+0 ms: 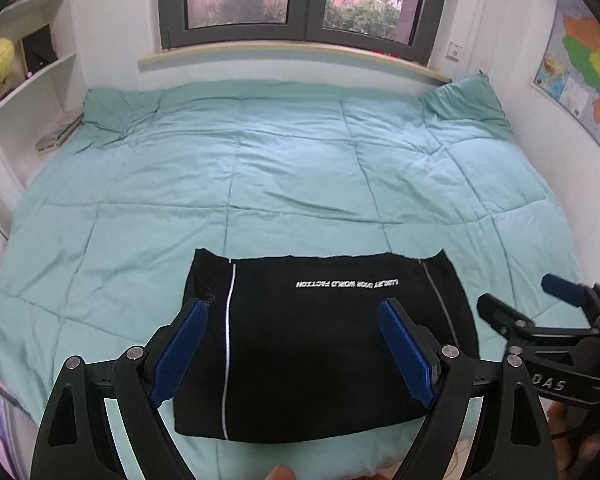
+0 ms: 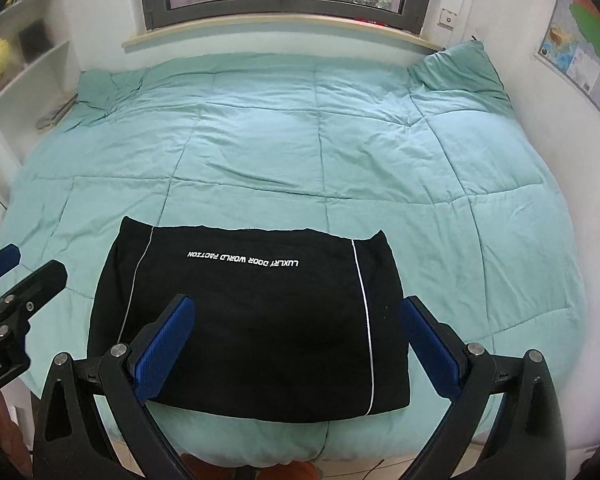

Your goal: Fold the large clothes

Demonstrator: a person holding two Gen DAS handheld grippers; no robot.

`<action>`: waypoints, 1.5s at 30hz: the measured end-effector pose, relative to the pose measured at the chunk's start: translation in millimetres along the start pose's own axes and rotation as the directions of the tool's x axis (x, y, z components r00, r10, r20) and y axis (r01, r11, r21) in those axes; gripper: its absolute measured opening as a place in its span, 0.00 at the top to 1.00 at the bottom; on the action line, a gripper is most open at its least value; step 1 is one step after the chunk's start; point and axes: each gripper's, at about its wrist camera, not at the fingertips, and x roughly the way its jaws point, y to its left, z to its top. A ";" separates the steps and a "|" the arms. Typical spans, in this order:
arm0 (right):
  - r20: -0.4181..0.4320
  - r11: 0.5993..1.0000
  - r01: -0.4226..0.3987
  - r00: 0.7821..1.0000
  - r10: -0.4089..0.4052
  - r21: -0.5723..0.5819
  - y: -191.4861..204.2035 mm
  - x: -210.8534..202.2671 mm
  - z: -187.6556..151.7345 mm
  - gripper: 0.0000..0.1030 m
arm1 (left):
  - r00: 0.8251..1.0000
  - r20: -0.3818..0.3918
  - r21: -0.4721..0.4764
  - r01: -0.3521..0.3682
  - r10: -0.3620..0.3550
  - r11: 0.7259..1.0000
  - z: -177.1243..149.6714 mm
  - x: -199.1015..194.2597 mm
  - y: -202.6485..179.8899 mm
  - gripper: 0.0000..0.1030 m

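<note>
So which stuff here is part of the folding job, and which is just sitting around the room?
Part of the job:
black garment, folded on the bed
left gripper, open
right gripper, open

Just around:
teal quilt
bookshelf
wall map
window

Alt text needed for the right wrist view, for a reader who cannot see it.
A folded black garment with white upside-down lettering lies flat near the front edge of a bed covered by a teal quilt. The right tongs hover open above it, the left tongs at the frame's left edge.
</note>
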 end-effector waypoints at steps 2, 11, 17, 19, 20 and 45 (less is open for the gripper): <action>-0.001 1.000 -0.007 1.000 0.007 0.009 -0.3 -0.6 0.5 0.00 | 1.000 -0.003 -0.012 0.016 -0.017 1.000 0.8 0.2 -0.9 0.14; -0.001 1.000 -0.013 1.000 0.013 0.015 1.7 -0.2 5.1 0.00 | 0.998 -0.030 -0.034 0.054 -0.055 0.998 1.7 8.6 -2.6 0.14; -0.005 1.000 -0.013 1.000 0.013 0.010 7.0 -2.3 5.5 0.00 | 0.999 -0.024 -0.032 0.040 -0.041 0.999 2.7 10.4 -3.0 0.14; -0.010 1.000 -0.014 1.000 0.014 0.012 7.8 -1.3 5.3 0.00 | 0.998 -0.039 -0.044 0.039 -0.040 0.998 2.7 14.9 -0.8 0.14; -0.016 1.000 -0.015 1.000 0.015 0.012 8.0 0.1 5.2 0.00 | 0.998 -0.045 -0.047 0.034 -0.036 0.998 2.9 17.2 0.6 0.14; -0.075 1.000 -0.024 0.997 0.025 0.013 17.3 17.4 3.5 0.00 | 0.994 -0.108 -0.076 0.008 -0.017 0.997 0.4 40.5 12.1 0.14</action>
